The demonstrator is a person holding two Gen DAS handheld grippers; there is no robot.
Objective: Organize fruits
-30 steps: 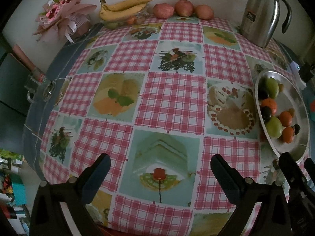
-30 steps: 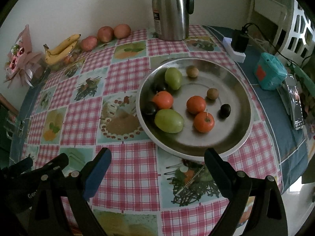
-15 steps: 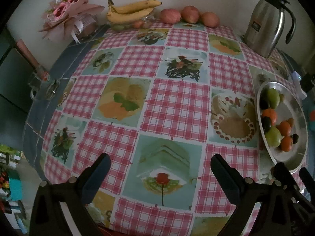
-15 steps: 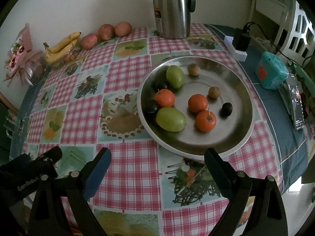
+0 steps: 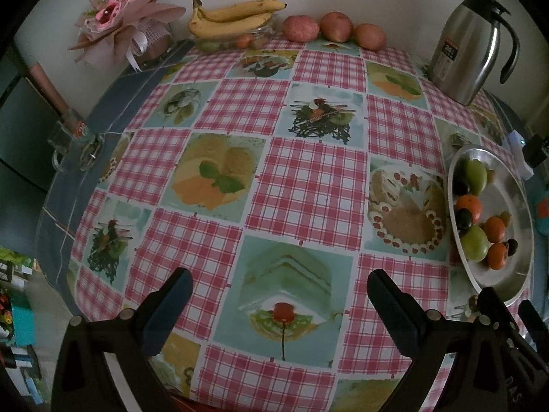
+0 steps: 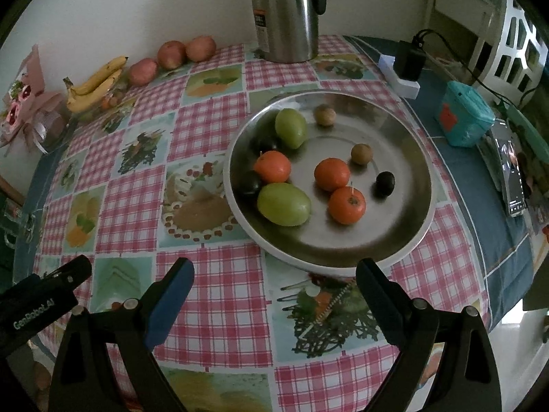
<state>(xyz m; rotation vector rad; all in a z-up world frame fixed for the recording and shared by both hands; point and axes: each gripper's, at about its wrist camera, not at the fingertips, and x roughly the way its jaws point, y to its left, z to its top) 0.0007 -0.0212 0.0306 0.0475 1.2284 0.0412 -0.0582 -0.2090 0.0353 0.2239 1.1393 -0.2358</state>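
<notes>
Both grippers drawn back from table, left gripper [image 5: 279,293] and right gripper [image 6: 274,283] fingers spread wide, empty

tray [image 6: 417,226] holding 3 orange fruits [image 6: 332,174] — 2 green fruits [image 6: 284,204], 3 dark fruits [image 6: 385,183], 2 brown fruits [image 6: 361,153] | sitting at 11 o'clock: 3 apples [image 6: 171,54] — 1 banana bunch [image 6: 94,84] | 1 jug [image 6: 286,10] standing at 12

Each tool is showing black plastic arms ending in blue-padded fingers, with small silver screws sitting at the pivots. The left tool [image 5: 279,304] and the right tool [image 6: 274,290] are looking identical in build. White lettering, apparently "GenRobot.AI", is running along the left tool's black side in the right wrist view.
</notes>
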